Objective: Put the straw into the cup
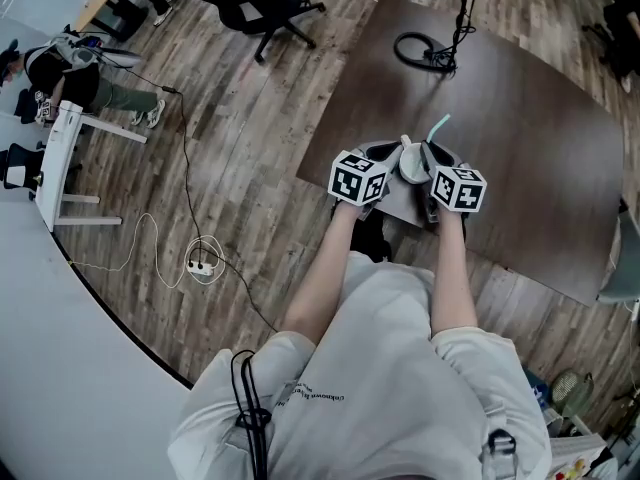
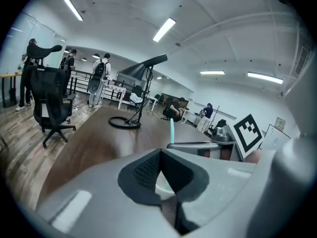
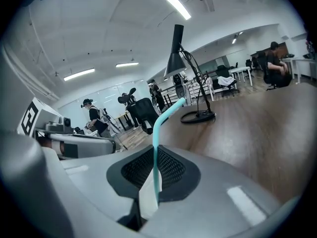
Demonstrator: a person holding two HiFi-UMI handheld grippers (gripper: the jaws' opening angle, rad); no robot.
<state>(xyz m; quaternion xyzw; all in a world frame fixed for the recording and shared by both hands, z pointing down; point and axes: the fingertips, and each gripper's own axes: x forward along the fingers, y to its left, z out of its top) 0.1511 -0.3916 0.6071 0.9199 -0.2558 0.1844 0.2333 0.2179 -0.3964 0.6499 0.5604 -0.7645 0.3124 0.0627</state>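
right gripper (image 3: 151,185): my jaws are closed narrow on the straw (image 3: 155,143), a thin teal plastic tube with a bent tip.
left gripper (image 2: 165,180): my jaws pinch a thin white edge, seemingly the cup's rim.
cup (image 1: 411,163): small, white and round, between my grippers over the dark wood-grain surface (image 1: 520,118).
key relation: the cup lies just left of my right gripper. The straw's long axis is near upright and its lower end is hidden.

Bent teal straw (image 3: 155,148), upright, near white cup (image 1: 412,164)
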